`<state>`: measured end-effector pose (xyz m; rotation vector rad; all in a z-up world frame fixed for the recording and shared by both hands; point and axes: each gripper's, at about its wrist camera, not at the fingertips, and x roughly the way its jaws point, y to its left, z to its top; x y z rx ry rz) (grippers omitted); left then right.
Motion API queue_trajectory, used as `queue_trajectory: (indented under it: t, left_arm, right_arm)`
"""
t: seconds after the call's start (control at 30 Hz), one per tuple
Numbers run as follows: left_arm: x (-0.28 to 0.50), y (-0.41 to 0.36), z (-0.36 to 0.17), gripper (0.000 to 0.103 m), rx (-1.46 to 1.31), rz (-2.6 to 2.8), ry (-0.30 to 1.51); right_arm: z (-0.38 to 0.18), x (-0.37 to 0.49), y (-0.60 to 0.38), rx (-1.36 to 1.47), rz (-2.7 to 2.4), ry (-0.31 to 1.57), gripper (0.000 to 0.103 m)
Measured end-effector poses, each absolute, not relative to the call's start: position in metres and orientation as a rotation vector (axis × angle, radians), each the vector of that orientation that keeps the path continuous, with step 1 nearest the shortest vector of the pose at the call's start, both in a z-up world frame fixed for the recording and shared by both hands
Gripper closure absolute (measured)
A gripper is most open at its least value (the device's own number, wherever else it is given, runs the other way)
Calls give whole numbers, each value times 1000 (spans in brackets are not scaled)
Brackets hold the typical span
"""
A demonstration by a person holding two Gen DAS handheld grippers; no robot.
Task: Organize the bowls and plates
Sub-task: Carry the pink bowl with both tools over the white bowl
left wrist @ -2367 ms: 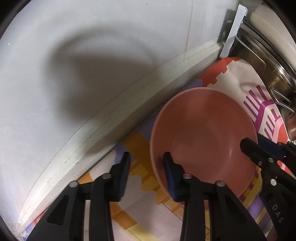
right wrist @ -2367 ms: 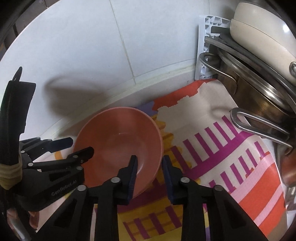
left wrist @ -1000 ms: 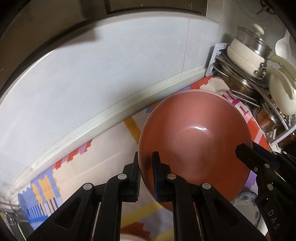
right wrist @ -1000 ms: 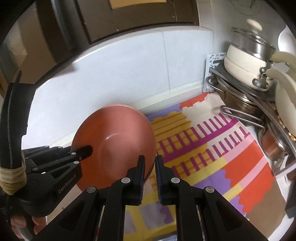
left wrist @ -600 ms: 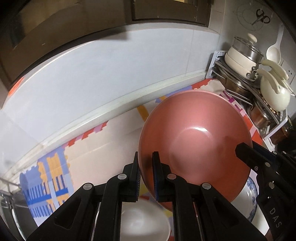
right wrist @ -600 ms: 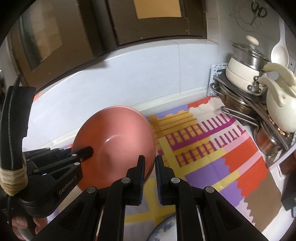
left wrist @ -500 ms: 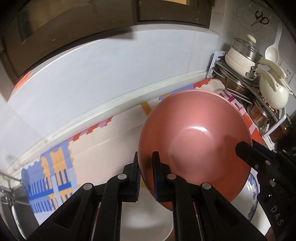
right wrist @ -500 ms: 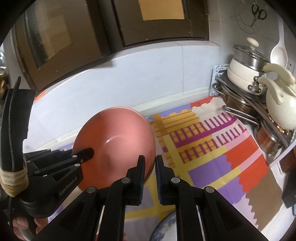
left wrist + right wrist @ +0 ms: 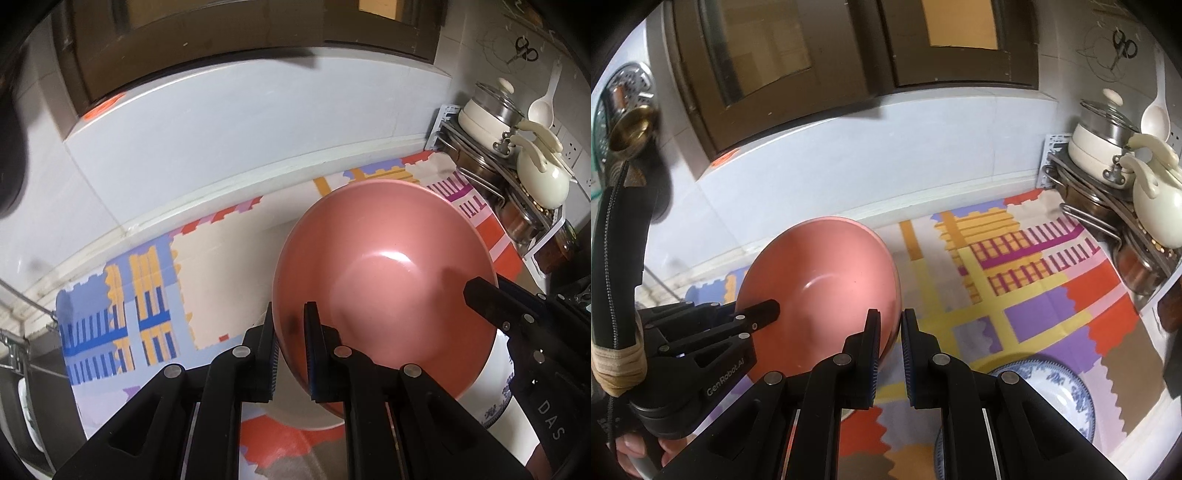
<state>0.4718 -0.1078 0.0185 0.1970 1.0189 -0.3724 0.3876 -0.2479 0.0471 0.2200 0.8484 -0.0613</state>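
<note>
A pink bowl (image 9: pixel 384 288) hangs in the air above the counter, tilted, held at opposite sides of its rim. My left gripper (image 9: pixel 291 317) is shut on the near left rim, one pad inside the bowl and one outside. My right gripper (image 9: pixel 891 319) is shut on the right rim of the pink bowl (image 9: pixel 820 273). Below the bowl a cream bowl (image 9: pixel 291 417) stands on the mat, partly hidden. To its right lies a blue-and-white patterned dish (image 9: pixel 1041 398).
A colourful patterned mat (image 9: pixel 1034 314) covers the counter up to the white tiled wall (image 9: pixel 240 140). A rack with pots and a cream kettle (image 9: pixel 1152 218) fills the right corner. A dish rack (image 9: pixel 14 362) stands at the left. A person's hand (image 9: pixel 631 450) holds the left gripper.
Both grippers, open around the bowl's rim at first, have shut on it. They have lifted it off the mat and carried it back from the wall and leftward.
</note>
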Motion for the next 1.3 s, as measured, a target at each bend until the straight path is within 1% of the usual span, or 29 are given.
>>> queue_trajectory:
  t: [0.37,0.7,0.93,1.3]
  left_arm:
    - [464,-85,-12,90,218,-345,1060]
    - [469,-80,-45,89,264,-332,1109]
    - [471,-81,-60,88,281,-334,1135]
    - [470,-81,-68,81,296,-355,1149]
  right_arm:
    - [24,386,-222,224,-32,900,90]
    - [-5,394,-210,230,-20,966,90]
    - [-18,398,-206,215,-25,993,90]
    - [-30,400,-197,178,-27,1010,90]
